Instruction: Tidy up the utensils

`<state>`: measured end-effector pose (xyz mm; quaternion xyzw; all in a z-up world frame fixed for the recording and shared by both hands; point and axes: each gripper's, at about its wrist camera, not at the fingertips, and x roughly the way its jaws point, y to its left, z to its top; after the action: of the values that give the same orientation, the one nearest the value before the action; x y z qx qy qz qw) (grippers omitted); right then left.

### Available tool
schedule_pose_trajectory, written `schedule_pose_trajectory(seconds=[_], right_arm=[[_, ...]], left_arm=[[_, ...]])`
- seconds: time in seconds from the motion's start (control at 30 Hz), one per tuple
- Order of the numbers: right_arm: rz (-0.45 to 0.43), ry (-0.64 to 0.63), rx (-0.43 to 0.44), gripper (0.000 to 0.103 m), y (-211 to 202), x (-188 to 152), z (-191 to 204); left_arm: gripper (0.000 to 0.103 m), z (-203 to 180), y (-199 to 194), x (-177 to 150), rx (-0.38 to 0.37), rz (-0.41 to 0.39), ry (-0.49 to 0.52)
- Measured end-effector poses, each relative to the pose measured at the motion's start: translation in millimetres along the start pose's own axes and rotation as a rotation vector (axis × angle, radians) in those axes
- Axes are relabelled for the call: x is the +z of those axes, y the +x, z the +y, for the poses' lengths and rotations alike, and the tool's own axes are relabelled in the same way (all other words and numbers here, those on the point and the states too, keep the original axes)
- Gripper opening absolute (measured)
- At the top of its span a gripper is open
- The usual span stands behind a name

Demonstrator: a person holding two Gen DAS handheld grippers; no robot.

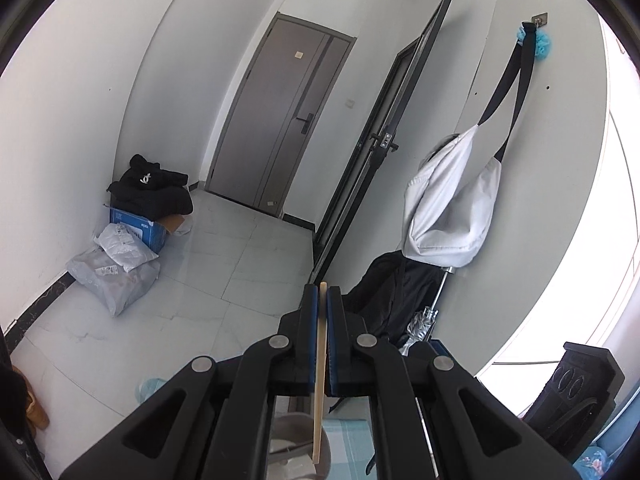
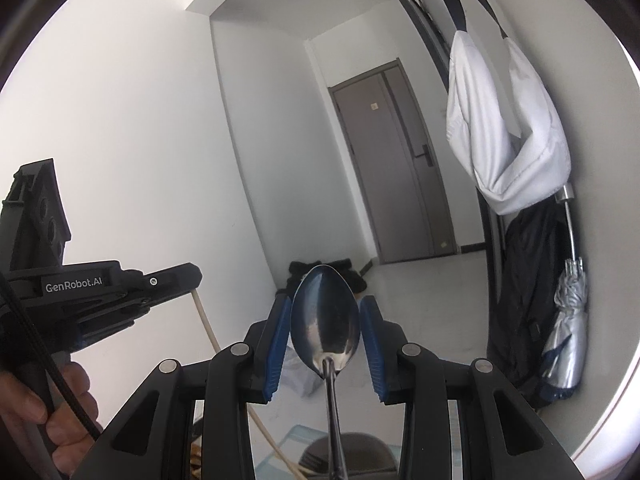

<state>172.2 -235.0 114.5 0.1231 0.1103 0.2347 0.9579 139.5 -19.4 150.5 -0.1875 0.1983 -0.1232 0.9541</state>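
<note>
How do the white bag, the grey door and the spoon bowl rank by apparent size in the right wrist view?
1. Grey door
2. White bag, close behind it
3. Spoon bowl, smallest, though nearness to the camera enlarges it

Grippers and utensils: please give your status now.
Left gripper shut on a wooden chopstick. Right gripper shut on a metal spoon, bowl forward. Both held in the air, nothing blocking.
</note>
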Motion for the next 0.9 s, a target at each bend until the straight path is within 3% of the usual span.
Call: schedule_pose_trajectory(seconds=[0.53,0.9], right_arm=[[-0.02,0.109,-0.013,0.034,68,-52,-27],[-0.012,0.006,0.007,0.034,80,-80,-19]], left_arm=[[0.001,26,54,-11,0.052,0.055,0.03],[0.001,34,66,-27,0.043,0.072,0.038]])
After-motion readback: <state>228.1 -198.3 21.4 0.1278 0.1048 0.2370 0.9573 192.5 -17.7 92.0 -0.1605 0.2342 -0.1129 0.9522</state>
